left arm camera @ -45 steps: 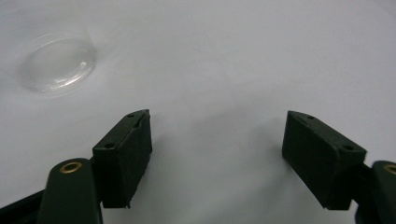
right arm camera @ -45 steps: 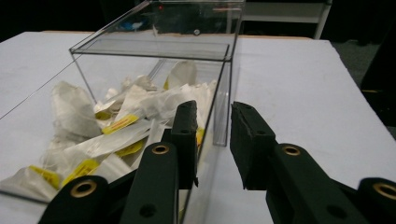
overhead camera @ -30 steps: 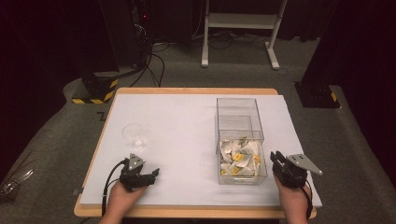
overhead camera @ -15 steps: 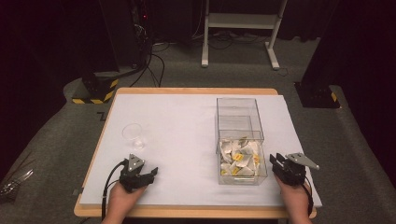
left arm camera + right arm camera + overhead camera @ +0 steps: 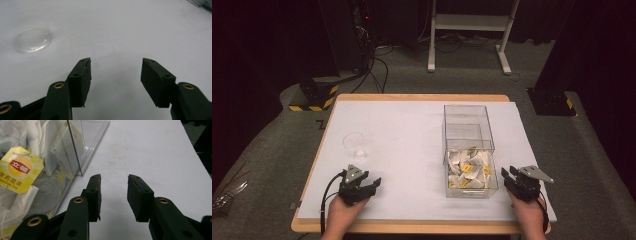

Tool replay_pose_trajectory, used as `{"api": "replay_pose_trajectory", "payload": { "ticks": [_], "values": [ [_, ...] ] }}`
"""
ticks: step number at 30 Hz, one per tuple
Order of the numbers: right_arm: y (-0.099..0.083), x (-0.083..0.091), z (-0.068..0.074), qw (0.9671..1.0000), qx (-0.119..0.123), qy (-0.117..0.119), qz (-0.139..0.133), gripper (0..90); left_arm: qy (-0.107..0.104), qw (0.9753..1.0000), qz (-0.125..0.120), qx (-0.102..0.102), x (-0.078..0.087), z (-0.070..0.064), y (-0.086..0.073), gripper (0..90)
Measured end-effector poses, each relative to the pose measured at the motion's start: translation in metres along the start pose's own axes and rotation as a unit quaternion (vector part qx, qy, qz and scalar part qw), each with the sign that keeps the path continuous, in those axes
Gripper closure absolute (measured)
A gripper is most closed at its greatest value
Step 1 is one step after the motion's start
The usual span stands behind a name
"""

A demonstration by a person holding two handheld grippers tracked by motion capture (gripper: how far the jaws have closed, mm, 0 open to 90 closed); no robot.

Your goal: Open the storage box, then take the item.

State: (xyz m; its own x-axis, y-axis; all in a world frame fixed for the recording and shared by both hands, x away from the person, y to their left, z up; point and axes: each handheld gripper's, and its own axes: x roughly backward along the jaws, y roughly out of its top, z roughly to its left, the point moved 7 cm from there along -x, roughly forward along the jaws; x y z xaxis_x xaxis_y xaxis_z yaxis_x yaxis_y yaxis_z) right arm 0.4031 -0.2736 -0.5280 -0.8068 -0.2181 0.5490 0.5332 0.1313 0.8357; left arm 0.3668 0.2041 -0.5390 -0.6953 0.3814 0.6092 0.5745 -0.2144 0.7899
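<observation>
A clear plastic box (image 5: 468, 131) stands on the white table (image 5: 412, 130), right of centre; its near compartment holds several tea bags (image 5: 467, 167) with yellow tags (image 5: 19, 168). An empty clear glass (image 5: 354, 145) stands at the left, also seen as a round base (image 5: 32, 40) in the left gripper view. My left gripper (image 5: 371, 184) rests near the front edge, just below the glass, open and empty (image 5: 115, 68). My right gripper (image 5: 508, 173) sits beside the box's right wall, open with nothing between its jaws (image 5: 113, 185).
The table's wooden edge (image 5: 412, 227) runs along the front. Beyond the table are a white stand (image 5: 472, 22), cables on the grey floor (image 5: 377, 65) and a black-and-yellow base (image 5: 314, 97). Bare white surface lies between glass and box.
The right gripper has shifted slightly and tilted beside the box. The left gripper has stayed put.
</observation>
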Motion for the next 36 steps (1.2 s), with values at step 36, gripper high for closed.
{"api": "replay_pose_trajectory", "payload": {
  "ticks": [36],
  "values": [
    [-0.011,-0.008,-0.001,0.9991,0.000,0.002,0.042,49.4,-0.104,0.9928,-0.042,-0.043,-0.004,-0.084,0.057,40.6]
  ]
}}
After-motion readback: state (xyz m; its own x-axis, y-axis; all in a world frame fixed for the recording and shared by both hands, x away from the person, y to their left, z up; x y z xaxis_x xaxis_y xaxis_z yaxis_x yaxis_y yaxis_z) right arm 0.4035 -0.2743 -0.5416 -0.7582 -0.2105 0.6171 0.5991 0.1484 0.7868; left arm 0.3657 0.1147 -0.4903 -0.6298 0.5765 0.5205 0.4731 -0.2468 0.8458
